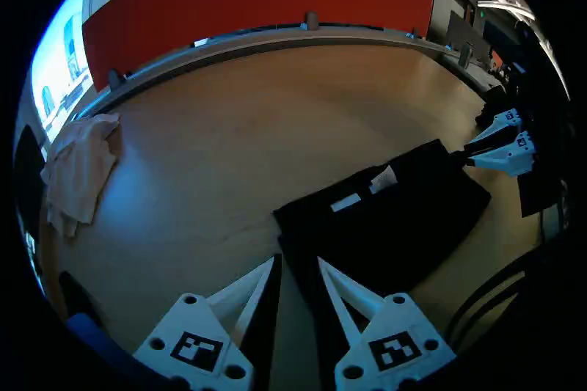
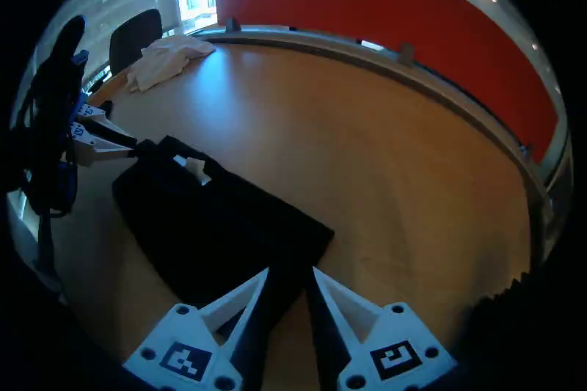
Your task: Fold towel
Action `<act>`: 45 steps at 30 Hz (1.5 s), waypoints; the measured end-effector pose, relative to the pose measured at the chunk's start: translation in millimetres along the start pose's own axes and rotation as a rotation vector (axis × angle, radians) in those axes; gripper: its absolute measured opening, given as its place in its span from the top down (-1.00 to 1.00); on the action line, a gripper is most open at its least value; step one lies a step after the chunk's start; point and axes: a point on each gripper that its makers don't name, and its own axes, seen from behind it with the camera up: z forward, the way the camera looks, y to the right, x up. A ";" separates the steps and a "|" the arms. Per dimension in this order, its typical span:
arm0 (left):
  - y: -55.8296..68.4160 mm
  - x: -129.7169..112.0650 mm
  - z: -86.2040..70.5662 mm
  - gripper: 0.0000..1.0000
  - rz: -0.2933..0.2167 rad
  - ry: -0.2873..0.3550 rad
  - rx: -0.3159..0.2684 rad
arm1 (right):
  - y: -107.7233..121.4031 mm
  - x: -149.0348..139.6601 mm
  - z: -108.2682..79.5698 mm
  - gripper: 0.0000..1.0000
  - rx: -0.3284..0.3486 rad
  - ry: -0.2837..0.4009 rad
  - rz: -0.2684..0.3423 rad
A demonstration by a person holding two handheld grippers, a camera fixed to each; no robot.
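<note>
Black towel (image 1: 381, 222) on surface (image 1: 242, 134), long axis from left claw (image 1: 297, 262), lower centre, to right claw (image 1: 469, 156), mid right. Each straddles a corner; grip cannot be told.

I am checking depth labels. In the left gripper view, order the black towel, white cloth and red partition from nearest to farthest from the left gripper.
1. Black towel, directly at the left gripper.
2. White cloth, left on the table.
3. Red partition, beyond the table's far edge.
</note>
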 end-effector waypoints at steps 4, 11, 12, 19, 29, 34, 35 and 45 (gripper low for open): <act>-3.7 0.9 1.8 0.34 0.001 -0.001 0.009 | 5.8 0.6 2.3 0.08 -0.022 0.001 -0.003; -8.1 3.6 4.0 0.25 0.002 -0.001 0.023 | 16.6 3.7 4.5 -0.22 -0.062 0.007 -0.021; -8.7 4.1 4.3 0.23 0.003 -0.001 0.025 | 17.4 4.3 4.9 -0.23 -0.065 0.007 -0.022; -13.0 10.5 4.5 0.12 0.007 0.006 0.039 | 24.0 9.7 7.2 -0.28 -0.091 0.017 -0.020; -19.2 17.5 0.3 -0.35 -0.014 0.019 0.046 | 31.6 17.5 2.4 -0.66 -0.121 0.042 -0.024; -24.7 18.5 -4.0 -0.68 -0.026 0.028 0.059 | 34.1 21.8 -1.5 -0.70 -0.128 0.059 -0.019; -25.9 18.5 -5.1 -0.75 -0.028 0.030 0.062 | 34.7 22.6 -2.5 -0.71 -0.130 0.062 -0.017; -27.1 16.7 -12.7 -0.88 -0.054 0.040 0.064 | 32.4 22.3 -13.1 -0.91 -0.129 0.078 -0.009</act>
